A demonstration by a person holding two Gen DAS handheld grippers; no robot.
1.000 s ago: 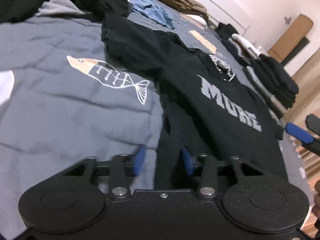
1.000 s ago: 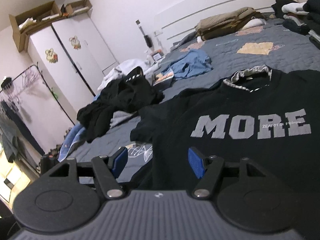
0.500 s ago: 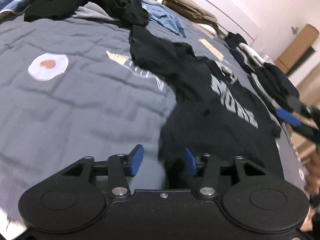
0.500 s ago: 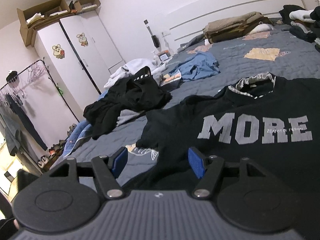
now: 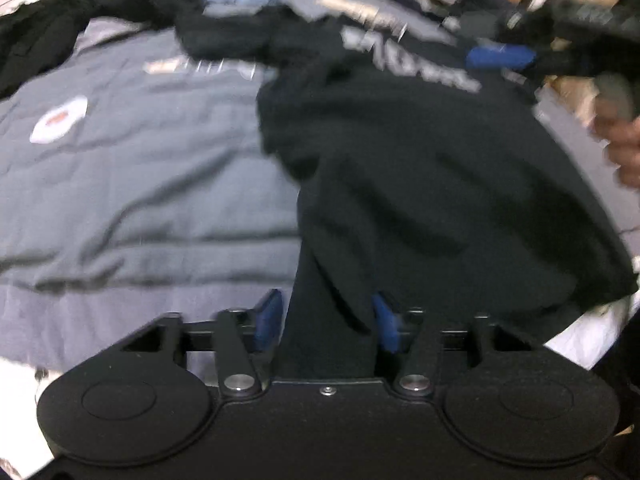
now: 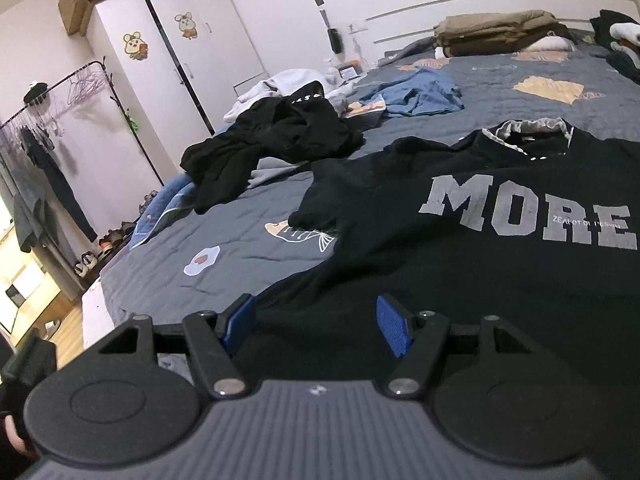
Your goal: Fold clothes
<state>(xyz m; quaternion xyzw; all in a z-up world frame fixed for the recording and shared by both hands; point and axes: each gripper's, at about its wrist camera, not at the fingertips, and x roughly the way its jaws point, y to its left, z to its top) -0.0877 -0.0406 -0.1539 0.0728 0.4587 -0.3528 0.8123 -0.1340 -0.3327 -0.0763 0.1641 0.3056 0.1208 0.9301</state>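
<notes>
A black cotton T-shirt with grey block letters reading MORE (image 6: 500, 248) lies face up on the grey quilted bedspread printed with a fish skeleton and a fried egg (image 6: 248, 248), its grey-trimmed collar toward the headboard and one short sleeve spread out to the left. The left wrist view is blurred, yet it shows a bunched fold of the shirt's hem (image 5: 332, 320) running up between the blue pads of the left gripper (image 5: 326, 322) — the pads stand apart with the cloth filling most of the gap, and whether they pinch it I cannot tell. The cloth there is drawn into long creases toward the gripper.

Further right, the right gripper (image 6: 316, 326) hangs over the lower body of the shirt with its jaws spread wide and nothing between the pads. In the left view it appears at the far right, held by a hand (image 5: 624, 148).

To the left of the shirt the bedspread is bare out to the bed's edge. Beyond the sleeve sit a heap of crumpled black clothes (image 6: 272, 140) and a rumpled blue garment (image 6: 420, 96).
</notes>
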